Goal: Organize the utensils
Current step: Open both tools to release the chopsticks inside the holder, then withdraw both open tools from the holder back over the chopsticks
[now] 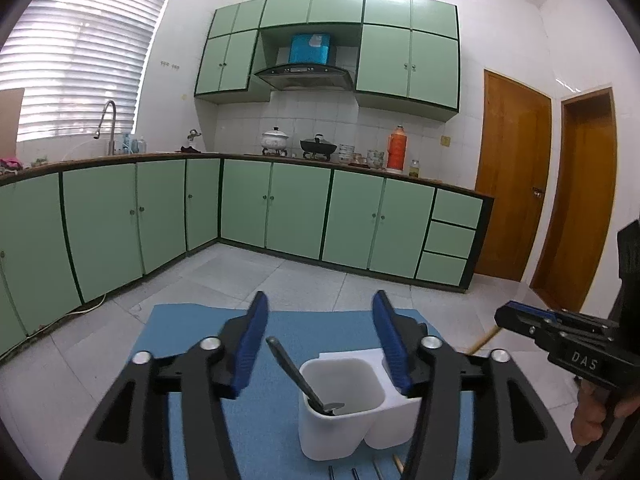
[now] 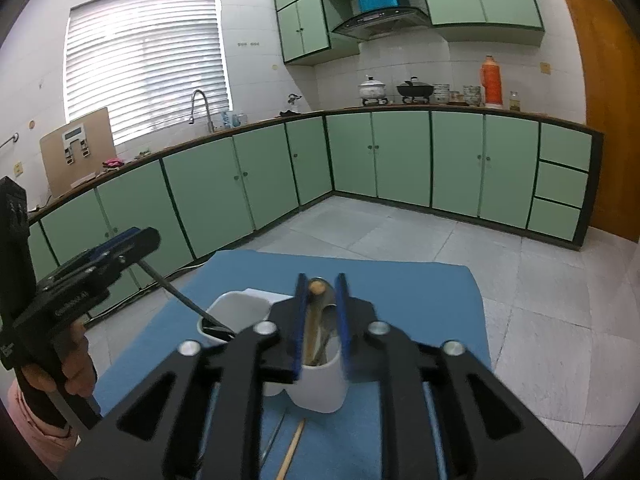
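A white two-compartment utensil holder stands on a blue mat. A dark metal spoon leans in its left compartment, bowl down. My left gripper is open just above the spoon's handle, not touching it. My right gripper is shut on a wooden-handled utensil whose lower end is in the right compartment, beside a metal spoon. Its wooden handle shows in the left wrist view.
Several loose utensils, including a chopstick and metal handles, lie on the mat in front of the holder. Green kitchen cabinets line the far walls. Wooden doors stand at the right.
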Tool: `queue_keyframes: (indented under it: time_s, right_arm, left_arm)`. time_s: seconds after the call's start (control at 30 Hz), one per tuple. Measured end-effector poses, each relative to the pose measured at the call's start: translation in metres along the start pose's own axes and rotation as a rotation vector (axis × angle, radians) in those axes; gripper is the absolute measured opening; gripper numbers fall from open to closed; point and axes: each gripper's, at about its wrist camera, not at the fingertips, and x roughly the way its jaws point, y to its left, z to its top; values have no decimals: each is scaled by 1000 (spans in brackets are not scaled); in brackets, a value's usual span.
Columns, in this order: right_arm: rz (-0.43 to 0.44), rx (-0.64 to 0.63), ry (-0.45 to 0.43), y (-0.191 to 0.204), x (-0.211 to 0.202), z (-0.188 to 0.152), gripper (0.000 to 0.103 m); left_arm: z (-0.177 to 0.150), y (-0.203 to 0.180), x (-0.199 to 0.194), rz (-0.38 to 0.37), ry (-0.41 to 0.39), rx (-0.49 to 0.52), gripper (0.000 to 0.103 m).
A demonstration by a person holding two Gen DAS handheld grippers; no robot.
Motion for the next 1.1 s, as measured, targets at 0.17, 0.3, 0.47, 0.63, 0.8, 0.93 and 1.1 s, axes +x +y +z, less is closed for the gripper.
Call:
queue_keyframes:
  time_s: [0.17, 0.3, 0.47, 0.63, 0.8, 0.93, 1.1]
  right_arm:
    - [-20, 12, -30, -7, -8, -2, 46]
    - [-38, 23, -65, -11, -20, -3, 62]
    - [-53, 31, -105, -13, -40, -9, 78]
    - [-65, 31, -123, -11, -60, -26, 89]
    - [-68, 32, -125, -3, -75, -49, 96]
    - [-75, 30, -109, 7, -84, -73, 96]
    - [-92, 18, -67, 20, -91, -112, 96]
  left_arm:
    - [2, 2, -4, 11, -19, -4, 69]
    - [3, 5, -10, 20, -38, -15, 83]
    - [2, 12, -30, 40, -65, -22, 91]
    - [-11, 16, -55, 64, -71, -23, 95]
    - [-34, 15, -78, 73, -45, -23, 97]
    - [-60, 11, -91, 87, -6, 1, 97]
    - [-98, 9, -107, 97, 50, 14, 97]
